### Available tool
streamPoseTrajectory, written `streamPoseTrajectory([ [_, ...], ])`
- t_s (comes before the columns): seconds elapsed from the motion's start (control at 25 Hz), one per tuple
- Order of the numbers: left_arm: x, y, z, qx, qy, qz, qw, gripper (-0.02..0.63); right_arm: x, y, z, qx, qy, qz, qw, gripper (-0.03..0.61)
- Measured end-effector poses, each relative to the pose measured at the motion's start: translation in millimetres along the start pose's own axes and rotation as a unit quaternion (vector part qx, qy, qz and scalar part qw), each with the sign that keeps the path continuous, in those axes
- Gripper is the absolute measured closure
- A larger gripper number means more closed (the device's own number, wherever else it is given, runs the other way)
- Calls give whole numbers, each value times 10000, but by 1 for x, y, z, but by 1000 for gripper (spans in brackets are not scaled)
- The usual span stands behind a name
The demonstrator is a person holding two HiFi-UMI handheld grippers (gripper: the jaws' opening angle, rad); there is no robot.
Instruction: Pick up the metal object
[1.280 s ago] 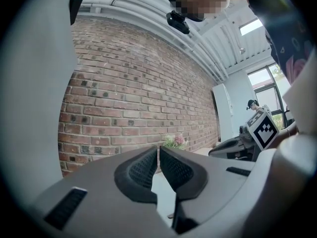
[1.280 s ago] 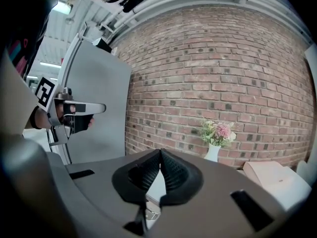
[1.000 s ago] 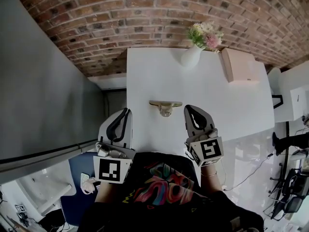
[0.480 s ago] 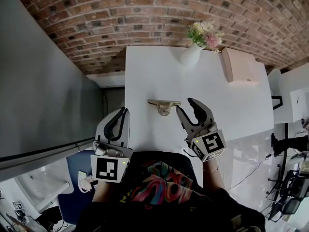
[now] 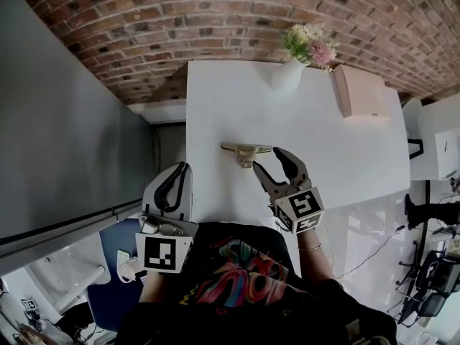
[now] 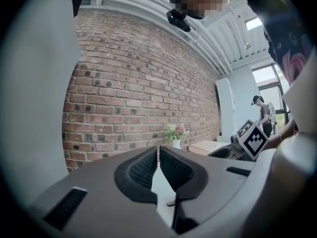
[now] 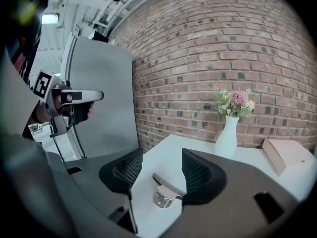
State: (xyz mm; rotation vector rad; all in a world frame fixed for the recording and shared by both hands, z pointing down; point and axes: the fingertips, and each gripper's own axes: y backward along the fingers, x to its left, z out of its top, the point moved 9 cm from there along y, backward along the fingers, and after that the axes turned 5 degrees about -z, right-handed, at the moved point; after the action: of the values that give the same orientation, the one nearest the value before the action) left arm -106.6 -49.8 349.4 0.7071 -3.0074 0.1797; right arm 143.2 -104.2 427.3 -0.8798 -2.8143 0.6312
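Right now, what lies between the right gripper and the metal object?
Only bare white table, as the right gripper view shows. The right gripper has just been opening its jaws; they stand apart, with the metal object just ahead, not gripped.

My right gripper (image 5: 266, 159) is low over the white table (image 5: 215, 113). Its jaws have just been opening and now stand spread, with nothing between them. The metal object (image 5: 245, 152) lies just ahead of the tips. My left gripper (image 5: 185, 171) hangs by the table's near left corner, jaws together. At the far end there's a white vase (image 5: 286, 75) of flowers (image 5: 309, 43) with a pale box (image 5: 361, 92) beside it.
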Motion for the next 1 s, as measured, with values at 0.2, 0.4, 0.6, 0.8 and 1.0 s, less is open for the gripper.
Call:
streamPoseTrajectory([
  [0.2,5,-3,-7,78,-16,-2,10000,580,4,-21,-28,351,-154,-17,9993,307],
  [0.4,8,-12,-15,65,-11,-17,10000,580,6,-33,-38,458,-446,-114,9979,287],
  [0.6,13,-20,-27,69,16,-28,10000,580,11,-46,-55,523,-749,-521,9945,272],
  [0.8,8,-28,-38,130,124,-175,9997,580,14,-58,-76,617,-1037,-916,9885,255],
  [1.0,3,-32,-49,172,185,-314,9992,580,19,-76,-93,850,-1098,-1156,9835,249],
])
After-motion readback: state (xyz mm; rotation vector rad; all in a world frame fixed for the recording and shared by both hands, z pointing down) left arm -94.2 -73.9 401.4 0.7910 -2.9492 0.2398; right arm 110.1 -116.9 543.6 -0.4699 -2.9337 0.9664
